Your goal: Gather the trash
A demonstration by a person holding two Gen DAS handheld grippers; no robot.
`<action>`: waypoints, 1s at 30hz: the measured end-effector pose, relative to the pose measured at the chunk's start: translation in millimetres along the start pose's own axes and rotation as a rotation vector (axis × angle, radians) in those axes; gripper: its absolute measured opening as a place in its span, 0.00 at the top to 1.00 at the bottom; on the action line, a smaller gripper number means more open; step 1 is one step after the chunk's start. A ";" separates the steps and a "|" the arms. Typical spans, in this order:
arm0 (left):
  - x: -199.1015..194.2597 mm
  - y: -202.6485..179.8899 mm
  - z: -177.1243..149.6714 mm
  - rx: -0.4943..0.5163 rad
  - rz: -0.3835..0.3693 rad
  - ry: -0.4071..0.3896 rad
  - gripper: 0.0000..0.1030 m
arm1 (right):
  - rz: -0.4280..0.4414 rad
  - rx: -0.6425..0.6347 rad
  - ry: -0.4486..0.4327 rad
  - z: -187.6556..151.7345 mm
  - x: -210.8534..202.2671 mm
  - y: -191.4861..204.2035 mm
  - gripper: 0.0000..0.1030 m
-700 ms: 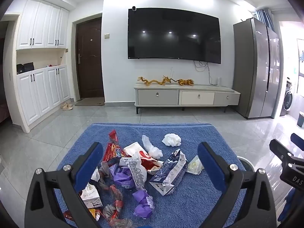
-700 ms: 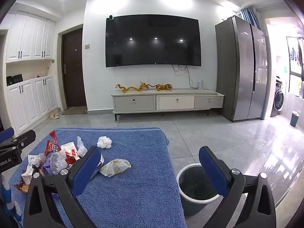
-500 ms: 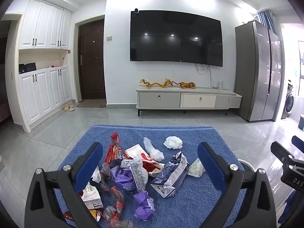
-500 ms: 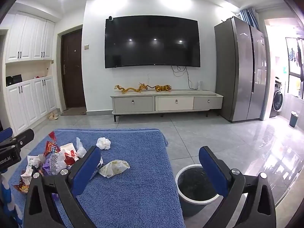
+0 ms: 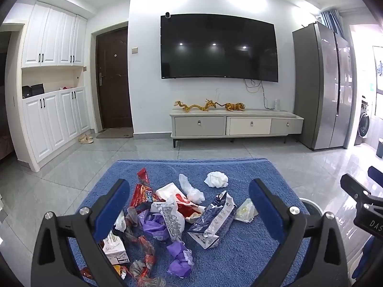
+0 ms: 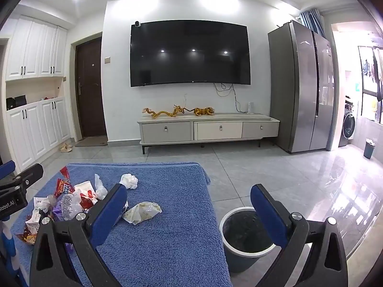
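**A:** Where is the trash lying?

**B:** It is sitting in a loose heap on the blue cloth (image 5: pixel 239 258) that is covering the table. A dark blue and white pouch (image 5: pixel 211 220) is lying on the heap's right side, purple wrappers (image 5: pixel 158 226) are bunching in the middle, and red snack wrappers (image 5: pixel 141 195) are trailing off toward the far left. A small carton (image 5: pixel 116 251) is resting at the near left, partly behind the left gripper's finger.

**A:** And the strays?

**B:** A crumpled white tissue (image 5: pixel 216 179) is sitting apart toward the far edge, and a clear yellowish wrapper (image 6: pixel 142 211) is lying on its own just right of the heap.

**A:** What are the grippers doing?

**B:** The left gripper (image 5: pixel 189 203) is hovering above the heap with its blue pads spread wide apart, holding nothing. The right gripper (image 6: pixel 189 205) is hanging over the cloth's right edge, its jaws likewise gaping wide and gripping nothing; its left pad is sitting in front of the yellowish wrapper's near end.

**A:** Where is the bin?

**B:** A dark bin with a white rim (image 6: pixel 223 217) is standing on the tiled floor (image 6: pixel 275 174) just beside the table's right side, between the right gripper's fingers in that camera's frame.

**A:** And behind?

**B:** A wall-mounted television (image 6: pixel 190 52) is hanging above a low grey cabinet (image 6: pixel 208 129).
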State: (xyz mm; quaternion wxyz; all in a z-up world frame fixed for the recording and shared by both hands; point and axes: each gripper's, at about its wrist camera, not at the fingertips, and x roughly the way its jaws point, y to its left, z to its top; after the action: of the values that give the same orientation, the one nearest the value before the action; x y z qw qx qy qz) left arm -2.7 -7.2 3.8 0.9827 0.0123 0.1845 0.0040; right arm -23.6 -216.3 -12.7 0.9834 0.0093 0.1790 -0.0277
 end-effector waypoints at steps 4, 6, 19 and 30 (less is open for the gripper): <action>0.7 -0.7 -2.3 -0.003 -0.003 0.000 0.03 | -0.001 -0.001 -0.001 -1.0 0.1 0.6 0.00; 0.7 -0.9 -2.8 -0.005 -0.003 -0.001 0.03 | 0.000 0.000 -0.001 -0.9 -0.1 0.5 0.00; -1.8 -3.7 -3.5 0.013 -0.003 -0.007 0.03 | -0.020 -0.016 -0.013 -1.4 -4.3 2.6 0.00; 3.2 -7.6 -3.4 0.023 0.001 0.015 0.03 | -0.044 -0.008 -0.029 3.1 -9.1 -0.2 0.00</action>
State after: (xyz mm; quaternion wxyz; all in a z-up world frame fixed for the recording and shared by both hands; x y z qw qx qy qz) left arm -0.9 -14.7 -0.7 0.9811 0.0238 0.1920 0.0024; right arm -31.0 -216.1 -6.6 0.9851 0.0011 0.1648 -0.0488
